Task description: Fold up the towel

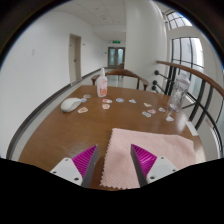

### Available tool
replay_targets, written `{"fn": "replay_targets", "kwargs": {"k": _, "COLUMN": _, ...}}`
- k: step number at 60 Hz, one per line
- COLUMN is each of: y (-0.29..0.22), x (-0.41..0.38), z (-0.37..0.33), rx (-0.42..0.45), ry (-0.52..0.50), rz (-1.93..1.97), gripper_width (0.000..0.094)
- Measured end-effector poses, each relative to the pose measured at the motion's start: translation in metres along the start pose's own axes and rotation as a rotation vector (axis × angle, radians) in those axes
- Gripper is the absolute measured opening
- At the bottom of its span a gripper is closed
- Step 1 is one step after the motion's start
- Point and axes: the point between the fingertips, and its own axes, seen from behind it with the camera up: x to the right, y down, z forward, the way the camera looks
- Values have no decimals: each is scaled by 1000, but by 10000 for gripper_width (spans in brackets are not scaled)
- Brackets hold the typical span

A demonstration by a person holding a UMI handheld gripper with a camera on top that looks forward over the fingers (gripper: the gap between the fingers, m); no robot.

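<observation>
Towel (pixel 150 155) lies flat on the wooden table (pixel 60 135), just ahead of my gripper (pixel 113 160). Fingers are spread with nothing between them, hovering near its closest edge, I guess to grab it. Pink bottle (pixel 102 84) stands well beyond the towel.

Hand-held gripper (pixel 113 160) level, pointing forward; magenta pads (pixel 84 158) apart, fingers spread, nothing clamped between.

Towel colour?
Pale pink, plain. The towel lies flat on the table, just ahead of the open gripper; gripper view shows it.
</observation>
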Motion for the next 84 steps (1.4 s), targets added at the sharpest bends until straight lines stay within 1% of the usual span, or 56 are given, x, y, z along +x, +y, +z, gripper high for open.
{"fn": "replay_targets", "kwargs": {"k": 1, "y": 3, "x": -1, "z": -2, "rx": -9, "ry": -1, "rz": -4, "gripper_width": 703}}
{"fn": "replay_targets", "kwargs": {"k": 2, "y": 6, "x": -1, "z": -4, "rx": -18, "ry": 0, "rz": -9, "gripper_width": 629}}
{"fn": "replay_targets", "kwargs": {"k": 4, "y": 14, "x": 2, "z": -8, "rx": -43, "ry": 10, "rz": -16, "gripper_width": 567}}
{"fn": "replay_targets", "kwargs": {"k": 5, "y": 16, "x": 0, "z": -12, "rx": -45, "ry": 2, "rz": -14, "gripper_width": 627}}
{"fn": "replay_targets", "kwargs": {"k": 6, "y": 14, "x": -1, "z": -16, "rx": -33, "ry": -1, "rz": -7, "gripper_width": 570}}
{"fn": "replay_targets", "kwargs": {"k": 8, "y": 29, "x": -12, "z": -24, "rx": -41, "ry": -9, "rz": -6, "gripper_width": 446}}
{"fn": "replay_targets", "kwargs": {"k": 12, "y": 35, "x": -26, "z": -30, "rx": -58, "ry": -40, "rz": 54, "gripper_width": 178}}
{"fn": "replay_targets", "kwargs": {"k": 14, "y": 35, "x": -21, "z": -37, "rx": -49, "ry": -13, "rz": 58, "gripper_width": 40}}
{"fn": "replay_targets", "kwargs": {"k": 15, "y": 46, "x": -22, "z": -55, "rx": -43, "ry": -13, "rz": 53, "gripper_width": 53}}
{"fn": "replay_targets", "kwargs": {"k": 19, "y": 49, "x": -27, "z": -66, "rx": -13, "ry": -14, "rz": 2, "gripper_width": 31}}
{"fn": "replay_targets", "kwargs": {"k": 24, "y": 56, "x": -29, "z": -84, "rx": -7, "ry": -22, "rz": -15, "gripper_width": 4}}
{"fn": "replay_targets", "kwargs": {"k": 25, "y": 60, "x": -32, "z": -102, "rx": -3, "ry": -30, "rz": -13, "gripper_width": 4}}
{"fn": "replay_targets", "kwargs": {"k": 26, "y": 54, "x": -31, "z": -100, "rx": 6, "ry": -37, "rz": -4, "gripper_width": 4}}
{"fn": "replay_targets", "kwargs": {"k": 30, "y": 35, "x": -23, "z": -142, "rx": 78, "ry": -41, "rz": 37, "gripper_width": 4}}
{"fn": "replay_targets", "kwargs": {"k": 31, "y": 30, "x": -17, "z": -153, "rx": 93, "ry": -33, "rz": 44, "gripper_width": 5}}
{"fn": "replay_targets", "kwargs": {"k": 32, "y": 19, "x": -7, "z": -147, "rx": 107, "ry": -25, "rz": 54, "gripper_width": 7}}
{"fn": "replay_targets", "kwargs": {"k": 35, "y": 8, "x": 13, "z": -179, "rx": 141, "ry": 0, "rz": 91, "gripper_width": 10}}
{"fn": "replay_targets", "kwargs": {"k": 36, "y": 4, "x": 26, "z": -177, "rx": 149, "ry": 7, "rz": 106, "gripper_width": 11}}
{"fn": "replay_targets", "kwargs": {"k": 39, "y": 4, "x": 55, "z": -206, "rx": 162, "ry": 46, "rz": 138, "gripper_width": 15}}
{"fn": "replay_targets", "kwargs": {"k": 42, "y": 11, "x": 88, "z": -228, "rx": 157, "ry": 106, "rz": 142, "gripper_width": 18}}
{"fn": "replay_targets", "kwargs": {"k": 43, "y": 13, "x": 105, "z": -206, "rx": 157, "ry": 124, "rz": 143, "gripper_width": 21}}
{"fn": "replay_targets", "kwargs": {"k": 46, "y": 30, "x": 131, "z": -219, "rx": 125, "ry": 176, "rz": 141, "gripper_width": 26}}
{"fn": "replay_targets", "kwargs": {"k": 47, "y": 41, "x": 139, "z": -223, "rx": 113, "ry": 186, "rz": 138, "gripper_width": 26}}
{"fn": "replay_targets", "kwargs": {"k": 48, "y": 46, "x": 149, "z": -209, "rx": 100, "ry": 192, "rz": 136, "gripper_width": 26}}
{"fn": "replay_targets", "kwargs": {"k": 52, "y": 78, "x": 171, "z": -220, "rx": 35, "ry": 221, "rz": 169, "gripper_width": 26}}
{"fn": "replay_targets", "kwargs": {"k": 53, "y": 82, "x": 182, "z": -194, "rx": 22, "ry": 222, "rz": 175, "gripper_width": 26}}
{"fn": "replay_targets", "kwargs": {"k": 54, "y": 89, "x": 183, "z": -197, "rx": 8, "ry": 221, "rz": 180, "gripper_width": 28}}
{"fn": "replay_targets", "kwargs": {"k": 56, "y": 97, "x": 184, "z": -203, "rx": -5, "ry": 216, "rz": 191, "gripper_width": 49}}
{"fn": "replay_targets", "kwargs": {"k": 58, "y": 101, "x": 185, "z": -212, "rx": -3, "ry": 215, "rz": 201, "gripper_width": 206}}
{"fn": "replay_targets", "kwargs": {"k": 59, "y": 100, "x": 194, "z": -196, "rx": 1, "ry": 219, "rz": 204, "gripper_width": 283}}
{"fn": "replay_targets", "kwargs": {"k": 64, "y": 105, "x": 199, "z": -225, "rx": 0, "ry": 243, "rz": 202, "gripper_width": 668}}
{"fn": "replay_targets", "kwargs": {"k": 65, "y": 105, "x": 204, "z": -212, "rx": 5, "ry": 244, "rz": 195, "gripper_width": 745}}
{"fn": "replay_targets", "kwargs": {"k": 67, "y": 104, "x": 205, "z": -222, "rx": 12, "ry": 250, "rz": 182, "gripper_width": 898}}
{"fn": "replay_targets", "kwargs": {"k": 68, "y": 103, "x": 205, "z": -227, "rx": 15, "ry": 253, "rz": 175, "gripper_width": 845}}
{"fn": "replay_targets", "kwargs": {"k": 70, "y": 102, "x": 204, "z": -238, "rx": 21, "ry": 256, "rz": 163, "gripper_width": 811}}
{"fn": "replay_targets", "kwargs": {"k": 71, "y": 103, "x": 206, "z": -233, "rx": 30, "ry": 258, "rz": 159, "gripper_width": 812}}
{"fn": "replay_targets", "kwargs": {"k": 76, "y": 103, "x": 194, "z": -268, "rx": 62, "ry": 262, "rz": 140, "gripper_width": 831}}
{"fn": "replay_targets", "kwargs": {"k": 77, "y": 100, "x": 194, "z": -264, "rx": 72, "ry": 260, "rz": 138, "gripper_width": 830}}
{"fn": "replay_targets", "kwargs": {"k": 84, "y": 97, "x": 155, "z": -304, "rx": 133, "ry": 204, "rz": 145, "gripper_width": 830}}
